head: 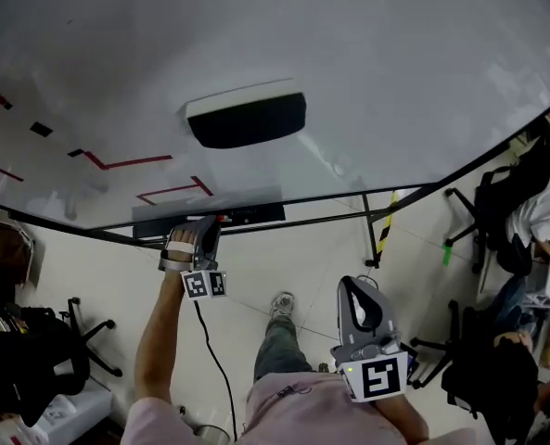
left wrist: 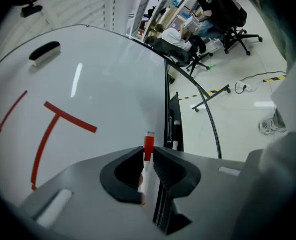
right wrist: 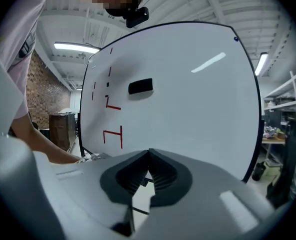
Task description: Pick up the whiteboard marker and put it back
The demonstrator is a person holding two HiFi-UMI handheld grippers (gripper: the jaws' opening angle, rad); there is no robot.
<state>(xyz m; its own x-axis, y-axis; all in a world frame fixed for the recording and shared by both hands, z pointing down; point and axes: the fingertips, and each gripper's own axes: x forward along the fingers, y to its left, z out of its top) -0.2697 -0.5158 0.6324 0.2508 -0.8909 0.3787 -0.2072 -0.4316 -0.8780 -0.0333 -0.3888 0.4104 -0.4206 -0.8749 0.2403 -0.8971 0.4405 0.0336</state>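
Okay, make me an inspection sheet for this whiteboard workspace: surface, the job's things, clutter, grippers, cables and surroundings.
Surface: whiteboard, mostly bare, with red marks at its left.
Job's things: whiteboard marker, red-capped, held in the left gripper, near the tray along the board's lower edge.
Clutter: black eraser on the board; other markers lying in the tray.
Grippers: left gripper shut on the marker; right gripper shut, nothing between its fingers.
Cables: cable hanging from the left gripper.
Surroundings: office chairs on a tiled floor; yellow-black strip on the floor.
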